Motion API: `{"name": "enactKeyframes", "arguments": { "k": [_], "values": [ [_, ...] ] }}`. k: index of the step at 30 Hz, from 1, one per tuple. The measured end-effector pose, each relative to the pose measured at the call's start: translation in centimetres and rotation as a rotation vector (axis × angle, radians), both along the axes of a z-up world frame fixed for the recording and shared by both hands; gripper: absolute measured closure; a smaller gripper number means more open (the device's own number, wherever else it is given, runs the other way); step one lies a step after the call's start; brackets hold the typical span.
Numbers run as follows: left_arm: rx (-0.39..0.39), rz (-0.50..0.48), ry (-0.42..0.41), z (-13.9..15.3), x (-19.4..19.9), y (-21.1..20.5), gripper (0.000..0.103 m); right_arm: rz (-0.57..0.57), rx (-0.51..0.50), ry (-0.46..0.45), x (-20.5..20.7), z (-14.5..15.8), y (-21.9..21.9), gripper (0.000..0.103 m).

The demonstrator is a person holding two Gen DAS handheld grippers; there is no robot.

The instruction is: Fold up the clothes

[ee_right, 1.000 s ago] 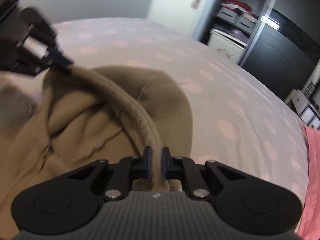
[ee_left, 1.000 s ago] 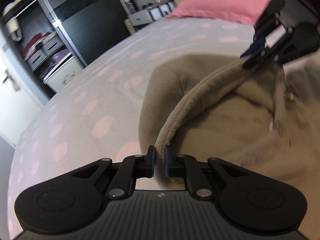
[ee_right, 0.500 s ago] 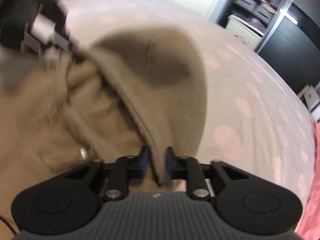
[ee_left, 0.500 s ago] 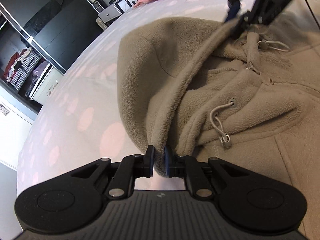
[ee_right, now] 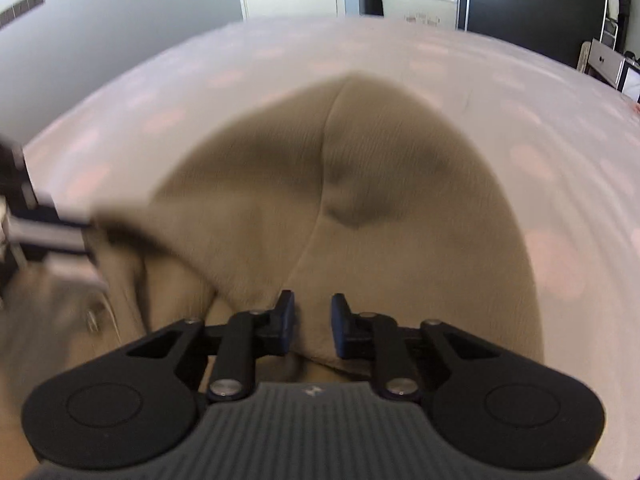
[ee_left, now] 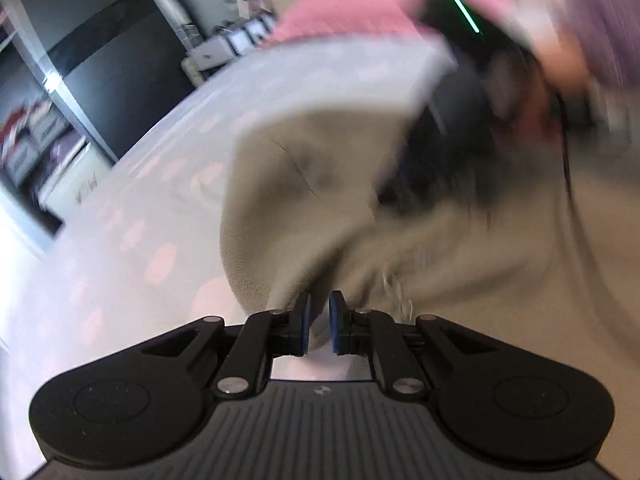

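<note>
A tan fleece hoodie (ee_right: 360,184) lies on a bed under a grey bedspread (ee_right: 540,128) dotted with pale pink spots, its hood spread flat just ahead of both sets of tongs. In the left wrist view, the left tongs (ee_left: 319,322) are pressed nearly together, pinching the thick edge of the hood (ee_left: 304,216) between their blue pads; the fabric bulges up and away from the tips. In the right wrist view, the right tongs (ee_right: 313,322) stand spread with a clear gap, the hood's rim lying between and under the 2 fingers without being clamped. A centre seam runs up the hood from the right tongs to its peak. The left tongs appear as a blurred dark shape at the far left of the right wrist view, touching the hood's edge. Beyond the left tongs, heavily blurred, sit a pink pillow (ee_left: 352,4) and the right tool in a person's hand (ee_left: 560,60). A dark wardrobe (ee_left: 108,76) stands to the left of the bed
</note>
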State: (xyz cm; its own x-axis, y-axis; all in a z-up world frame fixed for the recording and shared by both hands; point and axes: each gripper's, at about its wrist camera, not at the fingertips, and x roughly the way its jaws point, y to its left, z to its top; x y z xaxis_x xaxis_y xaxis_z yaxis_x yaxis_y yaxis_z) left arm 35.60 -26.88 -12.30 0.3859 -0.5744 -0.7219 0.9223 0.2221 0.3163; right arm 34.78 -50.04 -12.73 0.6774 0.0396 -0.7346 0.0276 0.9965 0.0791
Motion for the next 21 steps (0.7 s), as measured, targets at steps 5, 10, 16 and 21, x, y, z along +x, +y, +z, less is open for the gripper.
{"name": "enactKeyframes", "arguments": {
  "k": [5,10,16,21],
  "values": [
    [-0.067,0.182,0.145,-1.2,2.6,-2.5,0.091,-0.049,0.038,-0.005,-0.8,-0.8,0.0,0.082],
    [-0.133,0.363,0.29,-2.3,5.2,-5.0,0.091,-0.058,-0.01,-0.034,-0.2,1.4,0.4,0.082],
    [-0.245,0.349,0.283,-3.5,5.1,-4.5,0.091,-0.112,0.012,-0.21,2.9,4.8,-1.0,0.082],
    [-0.293,0.32,0.288,-4.2,4.9,-4.4,0.091,-0.234,0.021,-0.218,7.7,3.1,-2.1,0.082]
  ]
}}
